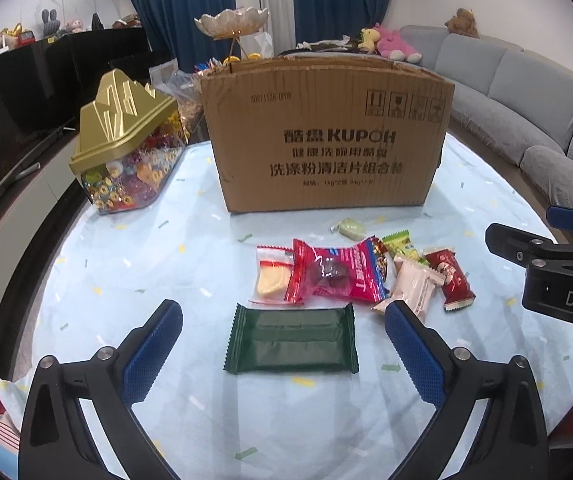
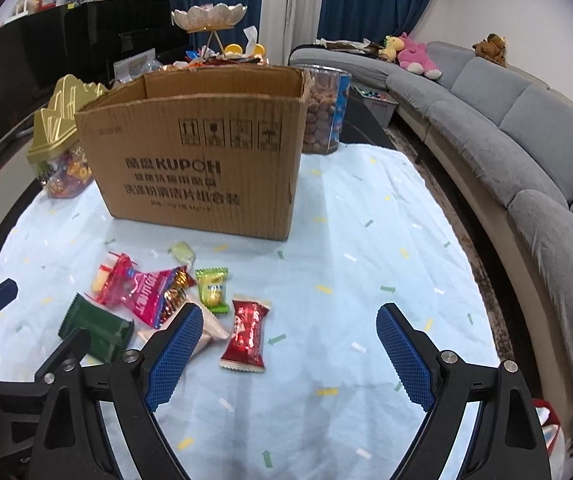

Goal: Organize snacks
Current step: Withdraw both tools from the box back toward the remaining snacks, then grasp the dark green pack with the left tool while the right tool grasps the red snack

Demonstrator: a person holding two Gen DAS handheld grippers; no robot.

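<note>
Here the left gripper (image 1: 282, 344) stands wide open and empty over a dark green packet (image 1: 292, 339) near the table's (image 2: 366, 220) front edge. The right gripper (image 2: 290, 354) is wide open and empty too, just beside a red candy (image 2: 246, 338); the cardboard box (image 2: 202, 156) sits toward the far edge.
</note>
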